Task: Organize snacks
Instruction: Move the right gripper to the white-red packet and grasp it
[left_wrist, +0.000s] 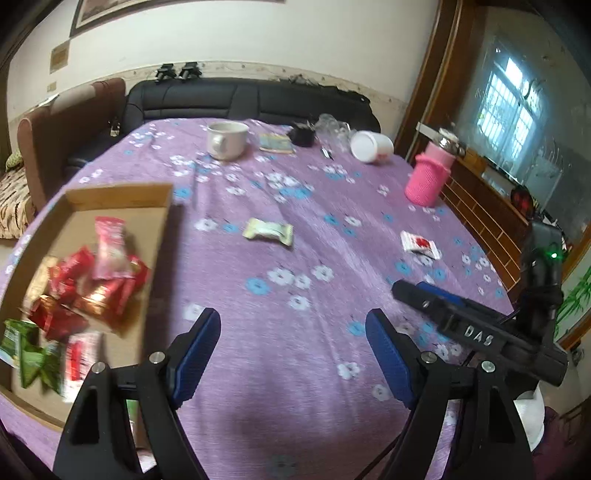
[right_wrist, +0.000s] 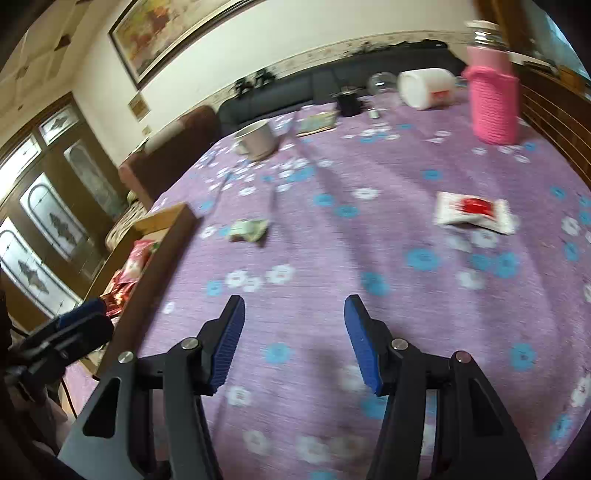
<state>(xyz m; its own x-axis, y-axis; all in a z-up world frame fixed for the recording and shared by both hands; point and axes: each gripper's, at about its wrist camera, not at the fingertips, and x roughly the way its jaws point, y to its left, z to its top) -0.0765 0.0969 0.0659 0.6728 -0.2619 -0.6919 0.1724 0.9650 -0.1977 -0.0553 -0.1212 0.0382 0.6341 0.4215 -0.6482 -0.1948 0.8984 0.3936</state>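
A cardboard box (left_wrist: 122, 197) sits at the left of the purple flowered table, holding several red, pink and green snack packets (left_wrist: 92, 280). A pale green packet (left_wrist: 269, 232) lies loose mid-table, and a white packet with a red mark (left_wrist: 420, 244) lies to the right. My left gripper (left_wrist: 293, 325) hovers open over bare cloth near the box, nothing between its blue pads. In the right wrist view my right gripper (right_wrist: 294, 310) is also open and empty, with the green packet (right_wrist: 248, 229) ahead left, the white-and-red packet (right_wrist: 472, 213) ahead right and the box (right_wrist: 162, 236) at the left.
A white mug (left_wrist: 226, 139), a tipped white cup (left_wrist: 370, 146), a pink knitted-sleeve bottle (left_wrist: 428, 177), a dark small container (left_wrist: 302, 135) and a flat card (left_wrist: 275, 144) stand along the far side. A black sofa (left_wrist: 240, 99) lies behind the table; wooden furniture is at the right.
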